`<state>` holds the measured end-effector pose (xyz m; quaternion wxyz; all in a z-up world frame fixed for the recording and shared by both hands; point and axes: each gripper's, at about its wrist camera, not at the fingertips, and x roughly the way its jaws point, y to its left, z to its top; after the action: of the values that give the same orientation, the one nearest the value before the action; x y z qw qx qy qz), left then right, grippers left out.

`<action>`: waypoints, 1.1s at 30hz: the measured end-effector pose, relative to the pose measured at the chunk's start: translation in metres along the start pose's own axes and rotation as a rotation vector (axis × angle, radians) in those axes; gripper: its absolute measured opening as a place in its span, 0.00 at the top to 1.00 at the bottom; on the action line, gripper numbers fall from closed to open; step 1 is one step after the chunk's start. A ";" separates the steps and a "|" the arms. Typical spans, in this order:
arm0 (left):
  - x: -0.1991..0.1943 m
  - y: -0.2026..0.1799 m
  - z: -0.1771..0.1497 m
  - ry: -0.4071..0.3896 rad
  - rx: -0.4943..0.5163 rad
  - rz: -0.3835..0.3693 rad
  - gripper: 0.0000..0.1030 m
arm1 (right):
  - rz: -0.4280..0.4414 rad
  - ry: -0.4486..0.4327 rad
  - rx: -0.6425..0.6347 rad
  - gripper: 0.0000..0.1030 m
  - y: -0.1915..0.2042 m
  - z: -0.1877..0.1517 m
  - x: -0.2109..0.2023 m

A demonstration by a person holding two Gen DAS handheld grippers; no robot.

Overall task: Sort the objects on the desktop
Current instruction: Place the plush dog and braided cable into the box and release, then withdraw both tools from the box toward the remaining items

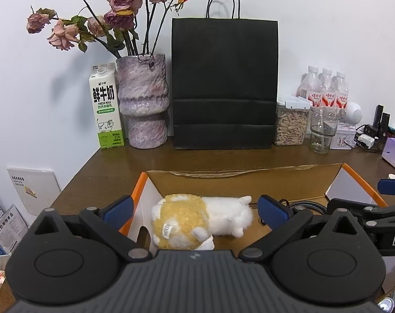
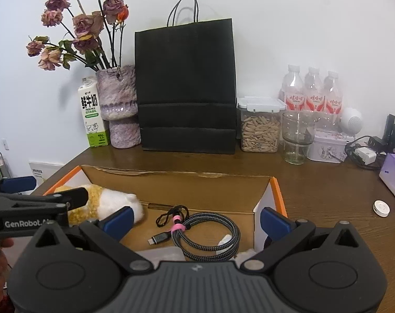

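Observation:
A white and yellow plush toy [image 1: 197,221] lies on its side in the left part of an open cardboard box [image 1: 239,180] with orange edges. My left gripper [image 1: 195,212] is open above it, its blue pads apart on either side, not touching it. In the right wrist view the plush [image 2: 111,203] lies at the box's left, partly hidden by the left gripper's arm. A coiled braided cable [image 2: 210,232] with a pink tie lies in the box [image 2: 176,182]. My right gripper [image 2: 196,220] is open above the cable and holds nothing.
Along the wall stand a milk carton [image 1: 106,109], a vase of dried roses [image 1: 144,99], a black paper bag [image 1: 225,83], a snack jar [image 1: 291,122], a glass [image 1: 324,130], water bottles [image 1: 325,91] and a tin. A small white round object [image 2: 381,208] and purple tissue pack [image 2: 394,177] lie right.

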<state>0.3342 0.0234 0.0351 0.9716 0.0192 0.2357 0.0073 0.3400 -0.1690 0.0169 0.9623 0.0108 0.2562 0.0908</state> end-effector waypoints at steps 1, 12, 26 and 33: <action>-0.001 0.000 0.000 -0.003 0.000 -0.001 0.00 | -0.001 -0.003 -0.001 0.00 0.000 0.000 -0.001; -0.025 -0.001 0.004 -0.087 -0.010 0.023 0.00 | -0.004 -0.060 -0.020 0.00 0.006 0.001 -0.021; -0.083 0.012 0.005 -0.144 -0.027 0.011 0.00 | 0.019 -0.124 -0.038 0.00 0.016 -0.018 -0.086; -0.115 0.018 -0.017 -0.155 -0.022 0.009 0.00 | 0.009 -0.122 -0.059 0.00 0.017 -0.045 -0.123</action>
<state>0.2245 0.0394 0.0734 0.9871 0.0101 0.1595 0.0130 0.2101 -0.1758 0.0398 0.9756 -0.0109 0.1941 0.1020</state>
